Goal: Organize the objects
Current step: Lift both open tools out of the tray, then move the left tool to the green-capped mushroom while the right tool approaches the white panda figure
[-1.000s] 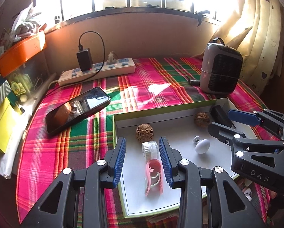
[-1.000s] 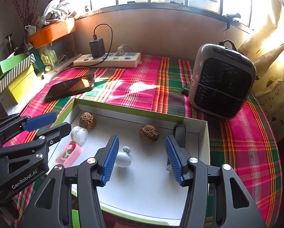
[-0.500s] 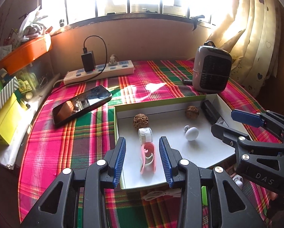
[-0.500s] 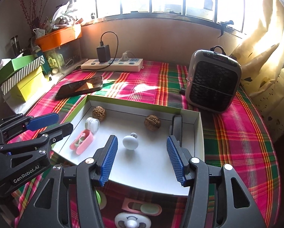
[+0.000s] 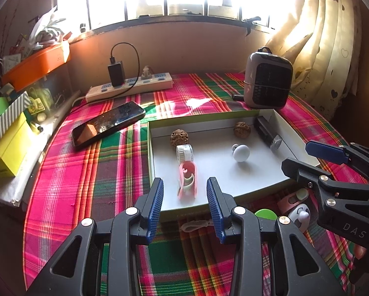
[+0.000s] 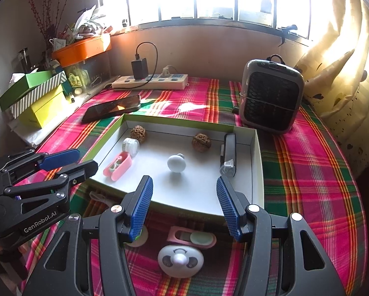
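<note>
Only rightward, panda-faced white gadget (image 6: 180,261)

White shallow box (image 6: 257,162) holds two walnuts (image 6: 201,142), pink case (image 6: 117,165), white knob (image 6: 176,163).

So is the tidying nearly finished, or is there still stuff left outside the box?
Partly done. The box already holds two walnuts, a white knob, a pink case, a small jar and a black gadget. Nothing is in hand: the left gripper and right gripper are both open and empty. Left on the cloth in front: a panda-faced item, a pink holder and a green-and-white disc.
</note>
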Demonstrator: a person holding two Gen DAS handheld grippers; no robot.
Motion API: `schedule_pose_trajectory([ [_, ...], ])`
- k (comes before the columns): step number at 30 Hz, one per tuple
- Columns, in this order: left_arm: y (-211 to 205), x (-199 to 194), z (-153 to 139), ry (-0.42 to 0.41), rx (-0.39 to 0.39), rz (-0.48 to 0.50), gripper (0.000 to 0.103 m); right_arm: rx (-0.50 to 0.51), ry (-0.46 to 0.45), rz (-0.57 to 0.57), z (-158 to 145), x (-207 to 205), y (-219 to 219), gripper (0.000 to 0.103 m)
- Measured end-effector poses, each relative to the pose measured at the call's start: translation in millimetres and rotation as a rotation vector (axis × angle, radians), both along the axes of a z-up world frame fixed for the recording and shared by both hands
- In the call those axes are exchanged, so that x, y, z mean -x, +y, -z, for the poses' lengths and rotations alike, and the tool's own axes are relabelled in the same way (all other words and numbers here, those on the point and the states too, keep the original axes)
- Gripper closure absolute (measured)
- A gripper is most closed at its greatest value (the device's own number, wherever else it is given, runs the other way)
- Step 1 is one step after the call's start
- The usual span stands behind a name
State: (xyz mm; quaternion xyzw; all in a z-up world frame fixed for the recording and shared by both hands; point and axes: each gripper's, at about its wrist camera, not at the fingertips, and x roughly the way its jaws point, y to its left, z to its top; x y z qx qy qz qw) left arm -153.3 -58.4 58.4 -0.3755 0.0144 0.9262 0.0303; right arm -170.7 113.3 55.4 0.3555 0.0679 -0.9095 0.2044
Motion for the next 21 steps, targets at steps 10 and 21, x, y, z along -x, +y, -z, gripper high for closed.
schedule_pose_trajectory([
  [10,0.8,-17.3,4.4,-0.005,-0.023,0.01,0.068,0.003,-0.001,0.008,3.3,-16.8,9.6,0.048],
  [21,1.9,-30.5,13.6,-0.034,-0.117,0.074,0.068,0.029,-0.02,0.03,9.5,-31.9,26.4,0.048],
])
